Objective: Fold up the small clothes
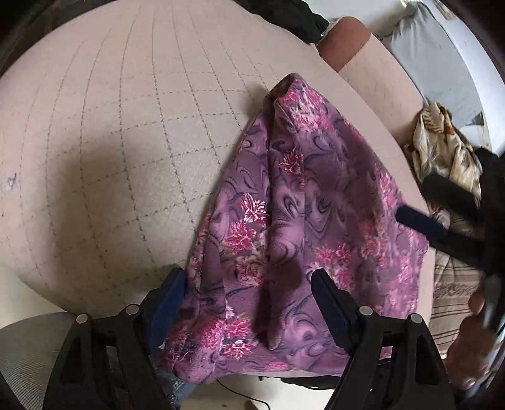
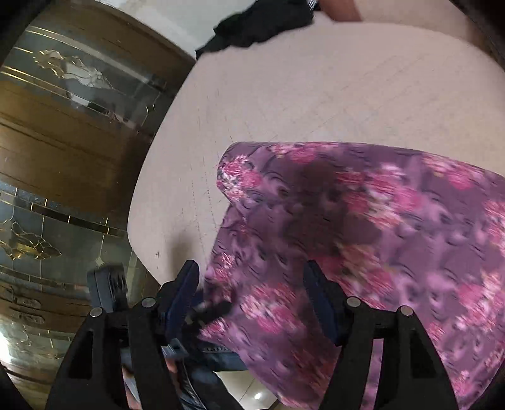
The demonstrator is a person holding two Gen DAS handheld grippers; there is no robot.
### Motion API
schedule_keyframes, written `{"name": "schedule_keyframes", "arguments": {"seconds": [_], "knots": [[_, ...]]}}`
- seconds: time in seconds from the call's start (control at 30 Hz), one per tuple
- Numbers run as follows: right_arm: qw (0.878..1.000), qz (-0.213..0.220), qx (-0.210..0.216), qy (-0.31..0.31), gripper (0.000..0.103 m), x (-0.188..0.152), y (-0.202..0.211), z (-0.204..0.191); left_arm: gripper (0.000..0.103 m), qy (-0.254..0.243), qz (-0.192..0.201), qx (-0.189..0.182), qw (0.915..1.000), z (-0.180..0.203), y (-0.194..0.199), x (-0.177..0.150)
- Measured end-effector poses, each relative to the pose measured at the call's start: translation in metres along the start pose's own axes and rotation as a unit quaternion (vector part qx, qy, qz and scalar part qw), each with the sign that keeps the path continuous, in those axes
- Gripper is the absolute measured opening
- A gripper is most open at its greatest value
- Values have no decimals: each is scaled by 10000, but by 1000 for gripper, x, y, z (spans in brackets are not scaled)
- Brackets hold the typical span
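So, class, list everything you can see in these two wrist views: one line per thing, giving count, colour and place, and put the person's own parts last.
Floral garment: one, purple with pink flowers, lying on the near edge of the table, partly hanging over it.
Table: one, beige cloth with a stitched grid, filling most of both views.
Dark garment: one, black, at the far edge of the table.
Patterned fabric: one, cream and gold, off the table to the right.
Cabinet: one, brown wood with glass panels, beside the table.
Left gripper: one, black with blue pads, open over the floral garment.
Right gripper: one, black with blue pads, open over the floral garment.
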State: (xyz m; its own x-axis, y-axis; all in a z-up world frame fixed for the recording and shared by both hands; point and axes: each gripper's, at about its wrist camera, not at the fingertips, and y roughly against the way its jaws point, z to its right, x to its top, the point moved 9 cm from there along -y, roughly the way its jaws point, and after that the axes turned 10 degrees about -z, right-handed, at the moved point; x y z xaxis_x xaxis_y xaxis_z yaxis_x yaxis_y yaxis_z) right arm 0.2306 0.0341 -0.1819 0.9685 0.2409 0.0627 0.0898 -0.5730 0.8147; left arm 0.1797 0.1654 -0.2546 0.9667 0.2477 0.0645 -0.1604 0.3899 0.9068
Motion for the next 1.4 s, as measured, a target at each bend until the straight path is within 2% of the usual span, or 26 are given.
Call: {"name": "schedule_keyframes", "arguments": {"seconds": [0.1, 0.13, 0.17, 0.2, 0.27, 0.3, 0.37, 0.47, 0.57, 0.73, 0.77, 0.8, 0.83, 0.87, 0.9, 1.0, 1.17, 1.27, 1.4], "knots": [[9997, -249, -10, 40, 67, 3, -15, -13, 79, -103, -68, -59, 9999, 4, -2, -2], [9993, -360, -31, 86, 67, 3, -20, -18, 66, -155, -98, -106, 9998, 6, -2, -4], [9990, -434, -45, 121, 67, 4, -23, -21, 47, -210, -156, -172, 9995, 8, -3, -7], [9984, -528, -78, 165, 67, 4, -28, -25, 39, -223, -226, -247, 9992, 9, -5, -9], [9976, -648, -193, 161, 67, 4, -37, -27, 15, -101, -271, -450, 9986, 14, -10, -5], [9972, -687, -251, 126, 67, 4, -41, -27, 8, -33, -278, -524, 9982, 12, -10, -5], [9960, -841, -308, 50, 67, 1, -52, -27, 6, -17, -202, -729, 9971, 14, -4, -5], [9936, -1051, -409, 73, 67, -1, -67, -34, 4, -244, 321, -1065, 9935, 26, 21, -6], [9884, -1257, -831, 187, 67, 1, -84, -39, 4, -289, 364, -993, 9940, 29, 21, -10], [9808, -1348, -1395, 214, 67, 7, -100, -34, 3, -354, 451, -1134, 9919, 35, 27, -9], [9780, -1348, -1559, 309, 57, 7, -103, -33, 3, -389, 477, -1075, 9923, 36, 27, -10], [9738, -1316, -1819, 377, 38, 7, -104, -31, 3, -420, 481, -998, 9930, 38, 26, -10], [9721, -1275, -1935, 356, 27, 8, -102, -28, 3, -436, 479, -960, 9933, 39, 25, -11], [9760, -1231, -1777, 264, 16, 8, -99, -27, 3, -448, 493, -936, 9934, 40, 25, -11], [9798, -1145, -1626, 187, 10, 8, -93, -27, 3, -494, 554, -848, 9936, 42, 27, -12], [9881, -840, -1281, 141, 9, 4, -71, -28, 3, -709, 683, -558, 9936, 49, 34, -16], [9979, -125, -535, 342, 9, -23, -19, -36, 2, -1112, 1005, -472, 9876, 95, 68, -45], [9988, 381, 14, 295, 9, -46, 27, -27, 2, -1577, 1272, -337, 9787, 140, 96, -63], [9911, 1041, 824, 78, 9, -72, 101, 4, 2, -2383, 1296, -125, 9624, 216, 106, -87]]}}
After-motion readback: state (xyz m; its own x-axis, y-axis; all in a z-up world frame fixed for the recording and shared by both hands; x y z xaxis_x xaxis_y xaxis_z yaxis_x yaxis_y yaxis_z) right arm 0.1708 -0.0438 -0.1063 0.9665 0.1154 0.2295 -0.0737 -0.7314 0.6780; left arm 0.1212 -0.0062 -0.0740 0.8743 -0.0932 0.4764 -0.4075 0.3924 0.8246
